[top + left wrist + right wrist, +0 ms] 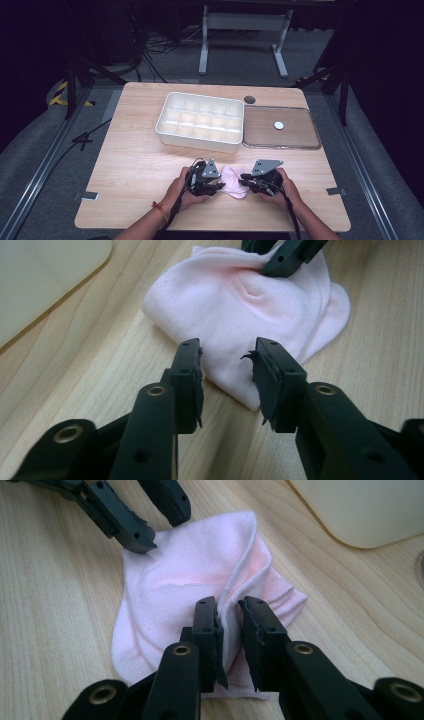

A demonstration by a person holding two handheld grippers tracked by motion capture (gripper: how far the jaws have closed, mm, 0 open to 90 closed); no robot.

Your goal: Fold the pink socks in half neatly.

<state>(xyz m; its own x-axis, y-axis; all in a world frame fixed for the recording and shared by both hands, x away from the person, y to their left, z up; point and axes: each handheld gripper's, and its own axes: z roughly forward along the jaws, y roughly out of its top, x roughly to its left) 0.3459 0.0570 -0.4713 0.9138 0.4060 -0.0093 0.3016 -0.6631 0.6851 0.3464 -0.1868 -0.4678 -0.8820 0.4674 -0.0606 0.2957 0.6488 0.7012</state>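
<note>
1. A pink sock point(234, 181) is seen lying folded on the wooden table point(135, 160), near its 6 o'clock edge, between the two grippers.
2. The right gripper point(229, 611) is clamped on a raised fold of the sock, with the cloth pinched between its nearly closed jaws.
3. The left gripper point(227, 357) is held with its jaws apart, just over the near edge of the sock; nothing is gripped by it.
4. The sock is judged light, soft and limp; sagging is to be expected once it is lifted. A hold is best taken on a doubled fold or the hemmed cuff, where the knit is thickest.
5. The tabletop is smooth and flat, so sliding is likely.
6. At 12 o'clock a white compartment tray point(201, 121) is set, with a clear lid point(280, 127) beside it at 1 o'clock.
7. Dark flooring, cables and a white frame point(245, 31) are seen beyond.
</note>
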